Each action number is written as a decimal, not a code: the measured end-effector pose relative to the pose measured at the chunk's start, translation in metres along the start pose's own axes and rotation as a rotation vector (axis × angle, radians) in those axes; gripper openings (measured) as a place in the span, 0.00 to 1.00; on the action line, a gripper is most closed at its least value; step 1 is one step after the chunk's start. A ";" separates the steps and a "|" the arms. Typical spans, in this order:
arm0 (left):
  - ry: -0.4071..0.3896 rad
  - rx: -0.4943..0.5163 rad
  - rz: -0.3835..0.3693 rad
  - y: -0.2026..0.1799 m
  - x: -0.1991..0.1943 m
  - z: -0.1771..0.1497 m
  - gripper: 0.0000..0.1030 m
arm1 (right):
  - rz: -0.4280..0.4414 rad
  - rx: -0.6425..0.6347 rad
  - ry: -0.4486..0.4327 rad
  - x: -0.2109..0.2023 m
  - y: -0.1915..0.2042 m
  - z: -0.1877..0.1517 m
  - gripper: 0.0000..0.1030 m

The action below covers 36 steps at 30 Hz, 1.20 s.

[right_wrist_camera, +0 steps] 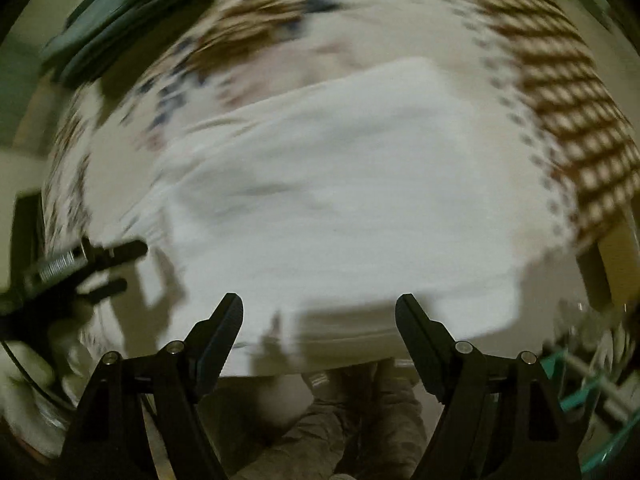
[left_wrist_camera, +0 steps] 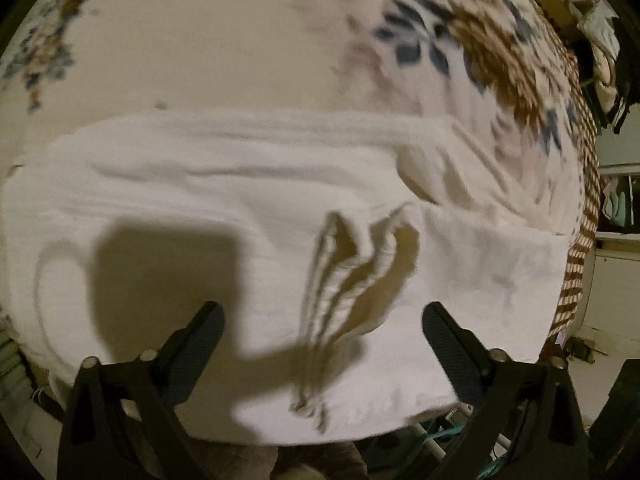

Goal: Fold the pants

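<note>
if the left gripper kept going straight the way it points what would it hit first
Most likely the white pants, about at the bunched drawstring folds between its open jaws. The left gripper holds nothing, and nothing else shows in the way, though depth is hard to judge.

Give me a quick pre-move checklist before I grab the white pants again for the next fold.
1. Left tool open and empty: ok, jaws wide with only cloth below.
2. Right tool open and empty: ok, nothing between its fingers.
3. White pants lying on the patterned cover: ok, though wrinkled.
4. Drawstring clear of the grasp: not ok, it trails loose between the left tool's fingers.
5. Near edge of the pants on the surface: not ok, it hangs over the front edge.
6. Fold edges lined up: cannot tell, the right wrist view is blurred.
</note>
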State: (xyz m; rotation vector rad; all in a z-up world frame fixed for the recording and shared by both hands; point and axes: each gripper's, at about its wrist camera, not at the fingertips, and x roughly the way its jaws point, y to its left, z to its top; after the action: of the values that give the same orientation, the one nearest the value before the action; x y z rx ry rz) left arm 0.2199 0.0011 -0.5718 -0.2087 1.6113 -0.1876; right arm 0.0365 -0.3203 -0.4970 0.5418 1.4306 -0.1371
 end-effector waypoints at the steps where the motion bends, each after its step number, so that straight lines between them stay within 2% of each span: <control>1: 0.007 0.012 -0.004 -0.004 0.006 -0.001 0.76 | -0.007 0.017 -0.001 0.000 -0.007 0.001 0.79; 2: 0.013 0.032 0.015 -0.008 0.013 -0.002 0.66 | -0.014 0.031 -0.003 0.001 -0.012 0.003 0.79; 3: 0.006 0.056 0.036 -0.012 0.018 -0.003 0.36 | -0.023 0.039 -0.002 0.003 -0.015 0.005 0.79; 4: -0.004 0.065 0.032 -0.013 0.019 -0.005 0.21 | -0.032 0.047 -0.001 0.004 -0.018 0.006 0.79; 6: -0.041 0.086 0.004 -0.015 0.012 -0.011 0.13 | -0.047 0.064 -0.001 0.007 -0.017 0.009 0.79; 10: -0.100 0.077 -0.053 -0.006 -0.018 -0.023 0.11 | -0.081 0.097 0.026 0.003 -0.018 0.005 0.79; 13: -0.094 0.054 -0.061 0.005 -0.024 -0.029 0.11 | -0.127 0.086 0.061 0.011 -0.012 0.005 0.87; 17: -0.049 0.020 -0.057 0.022 -0.004 -0.026 0.11 | -0.181 0.035 0.094 0.027 0.000 0.008 0.87; 18: -0.036 0.022 -0.055 0.022 0.002 -0.024 0.14 | -0.196 0.021 0.102 0.031 0.004 0.008 0.88; 21: -0.011 -0.038 -0.115 0.032 0.004 -0.019 0.17 | -0.199 -0.013 0.116 0.039 0.018 0.011 0.94; 23: -0.030 -0.052 -0.147 0.039 -0.009 -0.023 0.33 | -0.191 -0.034 0.118 0.040 0.027 0.011 0.97; 24: -0.049 -0.060 -0.139 0.044 -0.017 -0.027 0.54 | -0.186 -0.047 0.119 0.040 0.033 0.011 0.97; 25: -0.081 -0.084 -0.155 0.053 -0.030 -0.034 0.64 | -0.180 -0.063 0.124 0.040 0.040 0.010 0.97; 26: -0.118 -0.129 -0.187 0.066 -0.044 -0.044 0.72 | -0.174 -0.076 0.131 0.042 0.047 0.010 0.97; 28: -0.178 -0.233 -0.244 0.096 -0.065 -0.064 0.72 | -0.159 -0.110 0.145 0.045 0.064 0.007 0.97; 31: -0.269 -0.458 -0.297 0.156 -0.085 -0.099 0.72 | -0.145 -0.168 0.158 0.046 0.089 0.003 0.97; 34: -0.358 -0.702 -0.351 0.217 -0.079 -0.133 0.72 | -0.123 -0.201 0.180 0.050 0.112 0.003 0.97; 36: -0.382 -0.802 -0.372 0.241 -0.066 -0.146 0.72 | -0.109 -0.207 0.195 0.055 0.125 0.004 0.97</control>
State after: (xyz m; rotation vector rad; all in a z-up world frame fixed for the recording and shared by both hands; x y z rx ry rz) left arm 0.0727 0.2498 -0.5603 -1.0977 1.1802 0.2192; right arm 0.0993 -0.2004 -0.5158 0.3133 1.6433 -0.0218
